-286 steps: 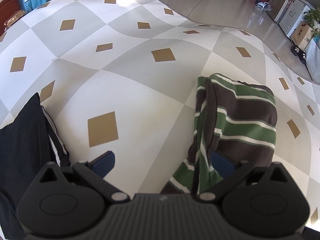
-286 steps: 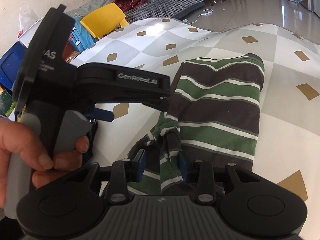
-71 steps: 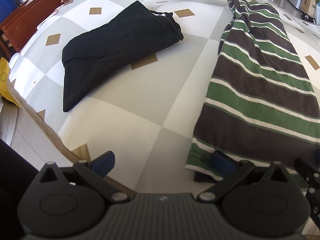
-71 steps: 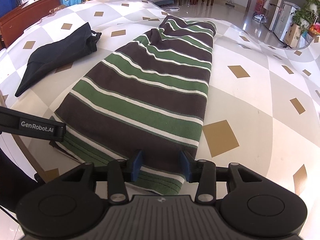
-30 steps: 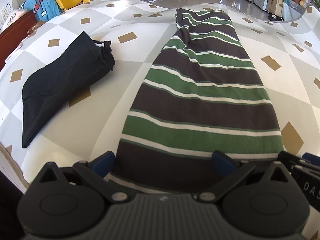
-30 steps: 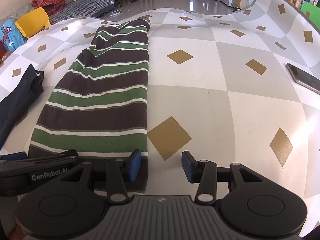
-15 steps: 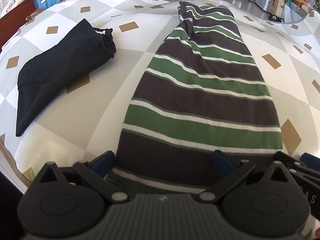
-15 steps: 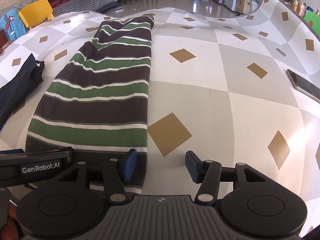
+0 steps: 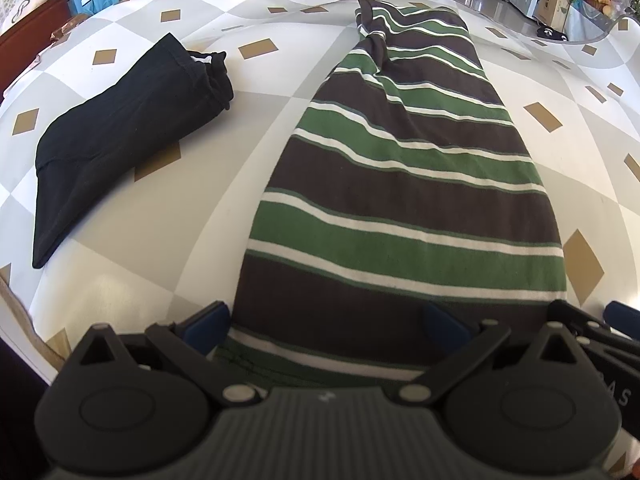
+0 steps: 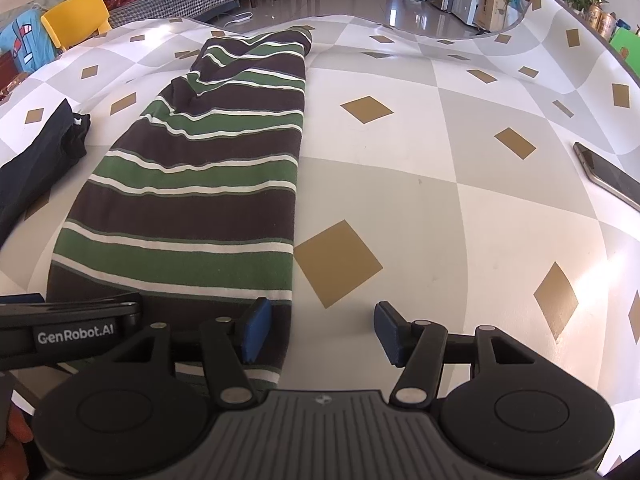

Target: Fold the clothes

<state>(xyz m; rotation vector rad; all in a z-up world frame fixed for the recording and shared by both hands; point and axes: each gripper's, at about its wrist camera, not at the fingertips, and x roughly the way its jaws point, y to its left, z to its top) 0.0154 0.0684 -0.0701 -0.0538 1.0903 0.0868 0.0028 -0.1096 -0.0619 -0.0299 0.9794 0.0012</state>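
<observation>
A green, brown and white striped garment [image 9: 404, 184] lies stretched long on the checked tablecloth [image 9: 224, 184], its hem at the near edge. My left gripper [image 9: 326, 324] stands open and wide over that hem, pads apart from the cloth. In the right wrist view the striped garment [image 10: 200, 200] fills the left half. My right gripper [image 10: 323, 331] is at its near right corner with jaws opening. Only a narrow strip of the cloth's edge lies between the fingers and the pads do not press on it. The left gripper's body [image 10: 72, 332] shows beside it.
A folded black garment [image 9: 132, 120] lies left of the striped one, a hand's width apart. A phone [image 10: 612, 180] rests on the tablecloth [image 10: 440, 200] at the far right. The table's near left edge [image 9: 24, 320] drops off close to my left gripper.
The right gripper's jaws have spread wider over the last second and stand off the garment's corner. Since the oldest frames the bunched striped garment has been drawn out long. Left gripper unchanged.
</observation>
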